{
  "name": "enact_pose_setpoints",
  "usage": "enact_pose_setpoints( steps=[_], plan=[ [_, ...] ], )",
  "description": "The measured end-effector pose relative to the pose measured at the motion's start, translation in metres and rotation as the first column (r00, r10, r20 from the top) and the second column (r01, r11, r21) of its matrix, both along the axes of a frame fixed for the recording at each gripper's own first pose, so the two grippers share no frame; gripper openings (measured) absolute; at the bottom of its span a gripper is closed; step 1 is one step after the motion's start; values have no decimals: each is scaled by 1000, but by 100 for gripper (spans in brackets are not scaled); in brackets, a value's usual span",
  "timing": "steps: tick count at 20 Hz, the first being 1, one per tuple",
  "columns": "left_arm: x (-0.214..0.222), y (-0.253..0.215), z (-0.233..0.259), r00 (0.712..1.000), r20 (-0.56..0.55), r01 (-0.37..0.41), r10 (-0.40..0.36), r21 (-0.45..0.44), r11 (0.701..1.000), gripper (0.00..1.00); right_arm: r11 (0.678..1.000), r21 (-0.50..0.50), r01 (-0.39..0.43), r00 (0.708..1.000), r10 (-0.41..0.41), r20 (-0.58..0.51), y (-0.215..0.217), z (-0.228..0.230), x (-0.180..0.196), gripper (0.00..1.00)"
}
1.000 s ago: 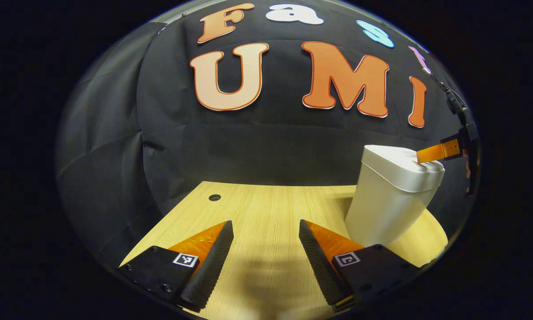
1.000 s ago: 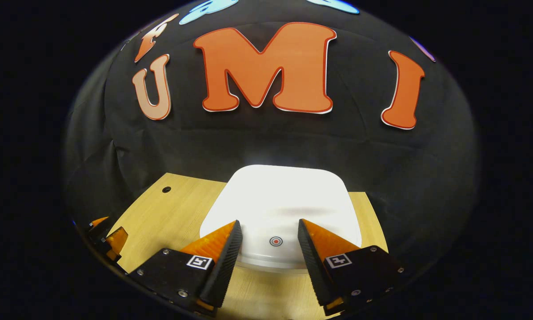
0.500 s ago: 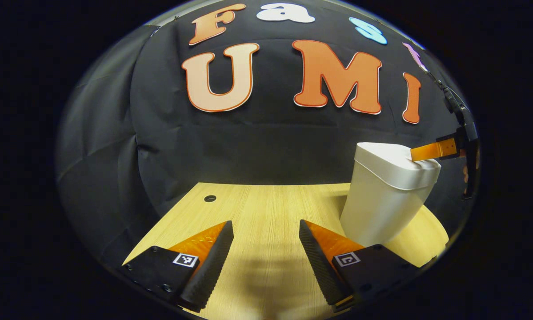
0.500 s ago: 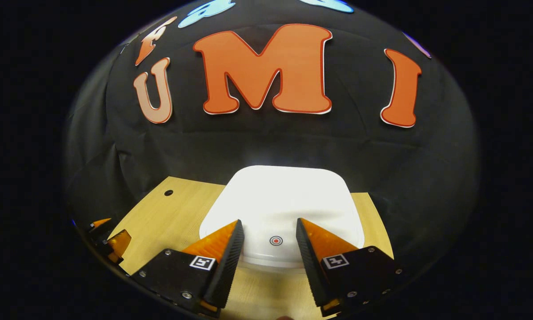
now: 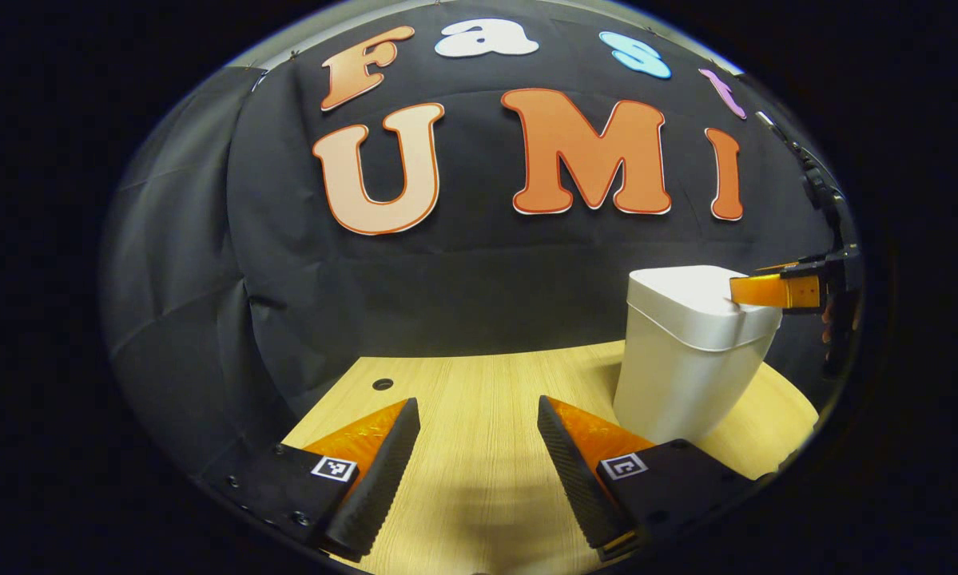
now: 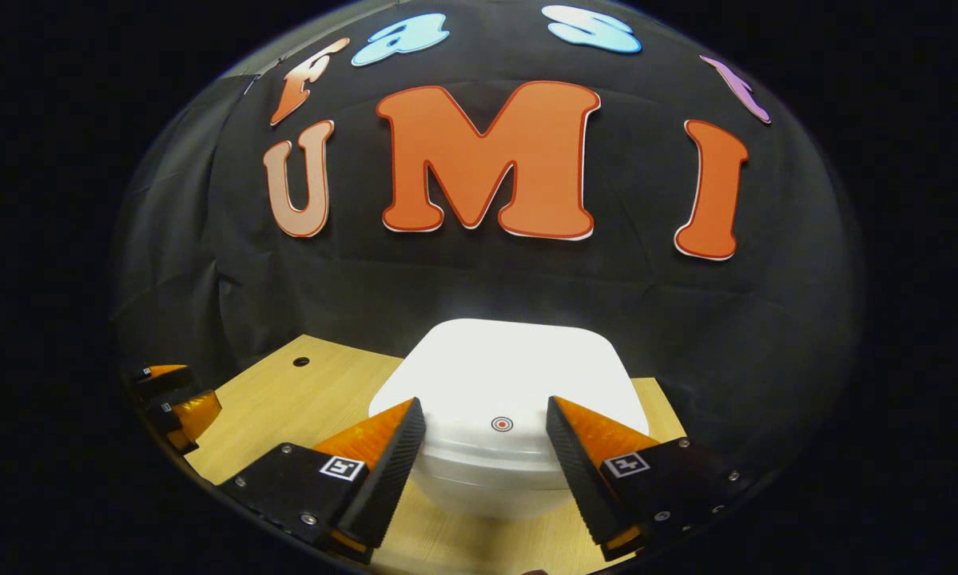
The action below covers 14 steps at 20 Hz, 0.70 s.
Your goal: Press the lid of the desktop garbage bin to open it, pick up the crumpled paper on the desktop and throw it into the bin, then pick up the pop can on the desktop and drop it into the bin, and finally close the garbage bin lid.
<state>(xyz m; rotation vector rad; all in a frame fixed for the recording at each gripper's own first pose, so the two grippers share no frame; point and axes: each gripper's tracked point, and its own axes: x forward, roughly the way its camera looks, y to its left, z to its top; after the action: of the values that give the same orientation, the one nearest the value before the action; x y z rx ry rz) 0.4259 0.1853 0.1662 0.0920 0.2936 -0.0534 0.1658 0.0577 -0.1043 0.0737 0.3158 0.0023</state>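
A white garbage bin [image 5: 686, 359] stands on the wooden table at the right of the left gripper view, its lid [image 5: 690, 299] down. In the right gripper view that lid [image 6: 510, 383] lies just ahead, with a small red ring mark [image 6: 502, 424] near its front edge. My right gripper [image 6: 485, 407] hovers open at the lid's front edge, one finger on each side of the mark; its fingers [image 5: 754, 289] also reach over the lid from the right. My left gripper [image 5: 477, 407] is open low over the table, left of the bin, holding nothing.
The wooden table [image 5: 479, 383] has a small round hole [image 5: 382, 384] near its back left corner. The black cloth wall hangs close behind the bin. The left gripper [image 6: 171, 403] sits at the far left edge of the right gripper view.
The right gripper has lifted and levelled off the lid, its fingers a little wider apart. The left gripper's view has tilted up slightly. The bin lid stays down.
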Motion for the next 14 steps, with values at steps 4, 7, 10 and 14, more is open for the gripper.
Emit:
enact_pose_setpoints(
  steps=[4, 7, 10, 14],
  plan=[
    [2, 0, 12, 999, 36, -12, 13, -27, 1000, 95, 999, -40, -23, 997, 26, 70, 12, 14, -7, 95],
    [1, 8, 28, 995, 92, -27, 29, -25, 999, 95, 997, -74, -37, 990, 46, 133, 27, 24, -12, 94],
    [0, 11, 42, 987, 151, -42, 47, -39, 998, 95, 995, -63, -77, 982, 87, 170, 48, 32, -17, 94],
    [4, 18, 68, 970, 233, -60, 66, -34, 998, 95, 992, -66, -111, 975, 122, 188, 68, 30, -28, 94]
  ],
)
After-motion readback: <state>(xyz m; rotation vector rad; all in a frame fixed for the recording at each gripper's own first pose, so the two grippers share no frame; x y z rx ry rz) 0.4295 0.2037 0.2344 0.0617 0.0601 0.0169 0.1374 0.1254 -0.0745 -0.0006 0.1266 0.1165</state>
